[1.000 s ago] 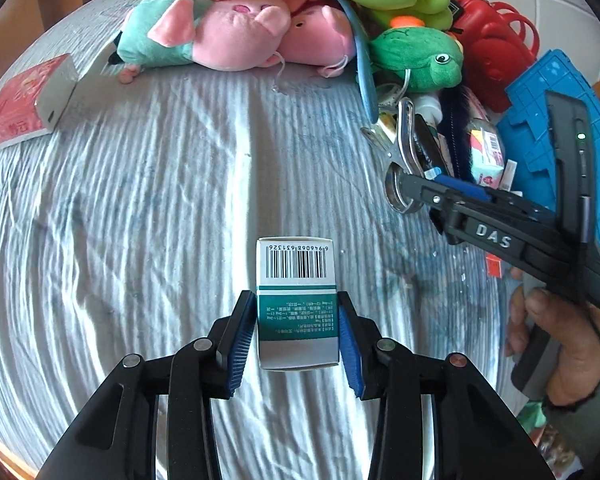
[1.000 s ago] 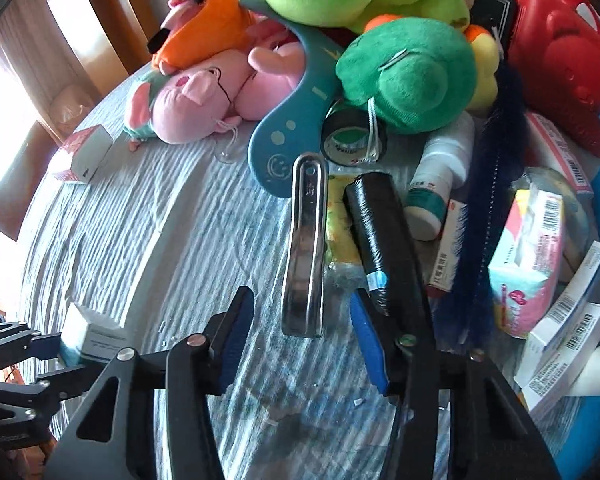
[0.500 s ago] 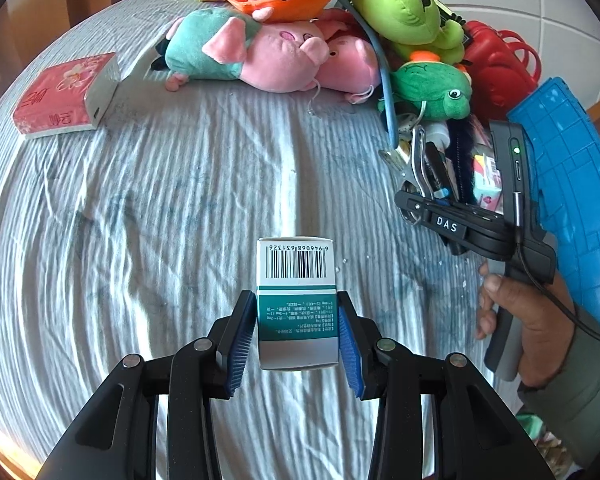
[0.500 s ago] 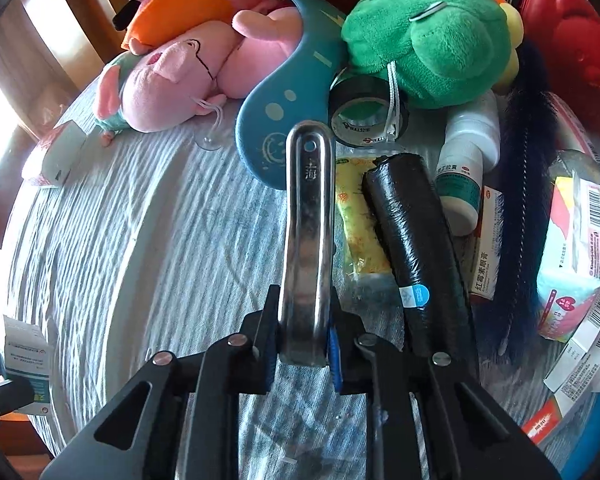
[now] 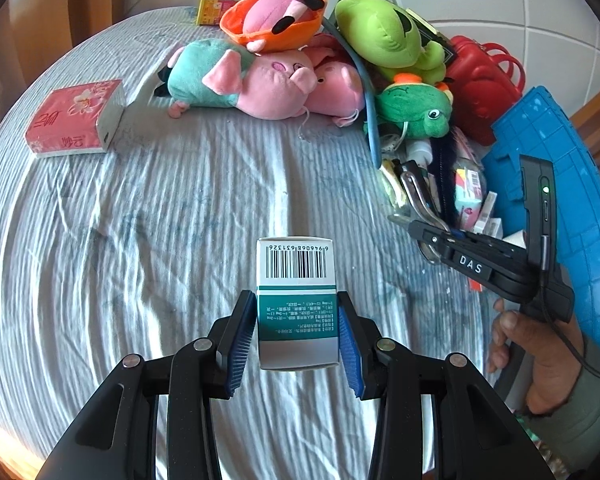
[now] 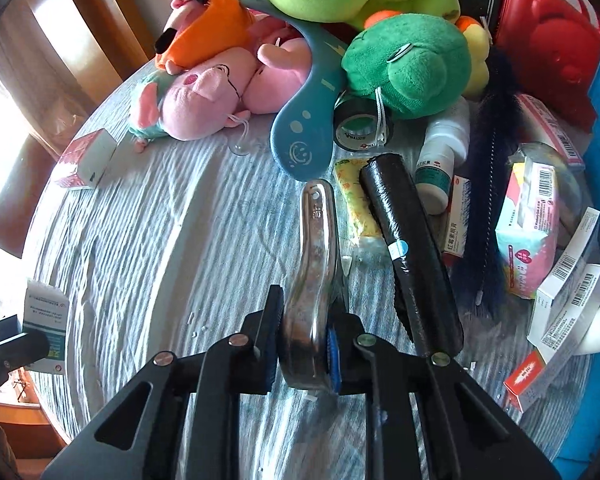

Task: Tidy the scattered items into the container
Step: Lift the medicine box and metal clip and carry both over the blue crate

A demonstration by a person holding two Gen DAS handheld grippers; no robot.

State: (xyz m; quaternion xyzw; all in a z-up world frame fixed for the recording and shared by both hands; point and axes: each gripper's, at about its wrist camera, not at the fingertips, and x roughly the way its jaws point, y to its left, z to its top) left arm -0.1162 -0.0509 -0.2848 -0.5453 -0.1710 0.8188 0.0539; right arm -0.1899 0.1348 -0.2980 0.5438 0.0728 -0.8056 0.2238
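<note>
My left gripper point(image 5: 296, 336) is shut on a white and green medicine box point(image 5: 296, 292) with a barcode, held above the grey cloth. My right gripper point(image 6: 304, 340) is shut on the handle of a shiny metal tool point(image 6: 314, 264), lifted and tilted off the cloth; it also shows in the left wrist view point(image 5: 420, 200). The blue plastic container point(image 5: 556, 208) stands at the right edge. A pile of scattered items lies beside it: a black roll point(image 6: 408, 252), a white bottle point(image 6: 440, 160), a tape roll point(image 6: 360, 128) and small boxes point(image 6: 564, 304).
Plush toys lie at the back: pink pigs point(image 5: 268, 84), a green frog point(image 5: 416, 108), a lime plush point(image 5: 380, 36). A red tissue pack point(image 5: 76, 116) lies at the far left. A red plastic bag point(image 5: 484, 80) and a blue paddle point(image 6: 312, 124) sit by the pile.
My right gripper closed on the metal tool and lifted it, tilting its handle. My left gripper drew back and higher with the medicine box still held.
</note>
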